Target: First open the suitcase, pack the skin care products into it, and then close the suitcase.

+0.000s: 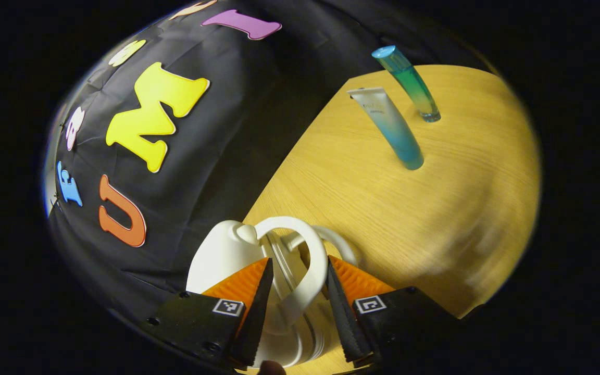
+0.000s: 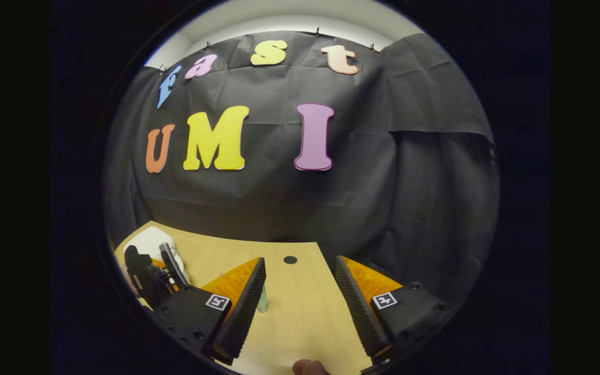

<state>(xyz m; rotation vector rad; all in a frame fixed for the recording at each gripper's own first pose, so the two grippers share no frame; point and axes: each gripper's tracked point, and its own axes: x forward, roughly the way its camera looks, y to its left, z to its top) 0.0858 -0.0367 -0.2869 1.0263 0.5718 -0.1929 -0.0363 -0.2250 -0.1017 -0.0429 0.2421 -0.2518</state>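
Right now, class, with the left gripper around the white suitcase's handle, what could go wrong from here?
1. The left gripper straddles the white handle with its jaws apart; lifting before closing could let the handle slip out.
2. The suitcase sits at the table edge, so a pull might drag it off.
3. The tube and the bottle stand upright beyond it; a swinging lid might topple them.
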